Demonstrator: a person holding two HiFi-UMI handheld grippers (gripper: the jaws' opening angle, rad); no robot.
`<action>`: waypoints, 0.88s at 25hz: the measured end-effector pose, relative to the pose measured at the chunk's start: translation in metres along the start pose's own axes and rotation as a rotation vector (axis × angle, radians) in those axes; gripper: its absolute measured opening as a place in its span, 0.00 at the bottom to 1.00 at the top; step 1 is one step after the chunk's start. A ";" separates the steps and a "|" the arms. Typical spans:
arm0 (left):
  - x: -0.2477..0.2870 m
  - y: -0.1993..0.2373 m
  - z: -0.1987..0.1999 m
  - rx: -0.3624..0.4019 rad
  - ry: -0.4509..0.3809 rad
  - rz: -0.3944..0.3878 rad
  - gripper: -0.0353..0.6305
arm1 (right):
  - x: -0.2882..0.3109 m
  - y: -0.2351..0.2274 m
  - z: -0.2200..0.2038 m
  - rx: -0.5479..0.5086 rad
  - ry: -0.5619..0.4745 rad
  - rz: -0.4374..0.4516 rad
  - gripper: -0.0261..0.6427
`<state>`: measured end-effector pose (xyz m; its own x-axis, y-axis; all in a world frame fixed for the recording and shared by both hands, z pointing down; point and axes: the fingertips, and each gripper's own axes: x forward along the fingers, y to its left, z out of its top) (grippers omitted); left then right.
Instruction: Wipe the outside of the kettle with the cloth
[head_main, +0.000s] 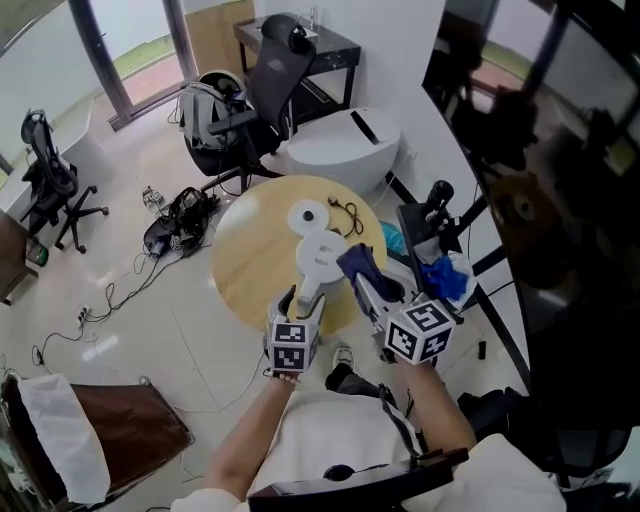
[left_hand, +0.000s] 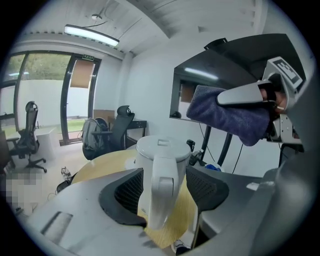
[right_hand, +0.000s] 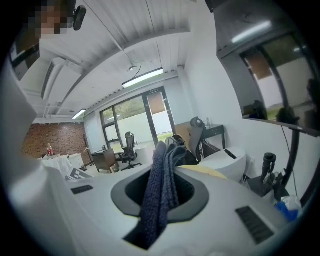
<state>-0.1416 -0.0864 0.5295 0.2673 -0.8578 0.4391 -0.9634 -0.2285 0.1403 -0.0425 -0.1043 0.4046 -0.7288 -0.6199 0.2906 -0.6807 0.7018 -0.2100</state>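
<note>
Left tool (left_hand: 161, 194): we see its two dark pads standing apart, with the kettle's handle between them. A narrow gap shows on either side of the handle, so nothing is clamped.

Right tool (right_hand: 161, 192): we see it closed on the cloth (right_hand: 159, 197), whose folds fill the space between the pads and spill out above and below.

Kettle (head_main: 322, 258): white and upright with its lid on. It stands on the near part of the surface, with its handle turned towards us and the left tool.

Cloth position: it is dark blue and bunched. From the head view we see it in the air just right of the kettle. In the left gripper view it hangs above and to the right of the kettle, apart from it.

Surface (head_main: 248, 262): round, pale wood.

Kettle base (head_main: 309, 215): a white disc lying on the surface behind the kettle, with a dark cord (head_main: 348, 211) beside it.

Beyond the surface: we see a black office chair (head_main: 276, 70), a backpack (head_main: 204, 112) next to it, and loose cables (head_main: 176, 222) on the floor.
</note>
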 end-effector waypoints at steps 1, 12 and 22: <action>0.003 0.001 0.000 -0.001 -0.002 0.004 0.46 | 0.007 -0.006 0.000 -0.017 0.011 0.005 0.14; 0.010 -0.002 -0.001 0.060 0.007 -0.021 0.31 | 0.088 -0.057 -0.043 -0.320 0.234 -0.055 0.14; 0.011 -0.005 -0.006 0.065 0.034 -0.039 0.31 | 0.149 -0.001 -0.050 -0.434 0.377 0.142 0.14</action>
<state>-0.1342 -0.0918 0.5392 0.3044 -0.8315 0.4647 -0.9511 -0.2923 0.1001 -0.1468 -0.1798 0.4946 -0.6800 -0.3978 0.6158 -0.4284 0.8973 0.1067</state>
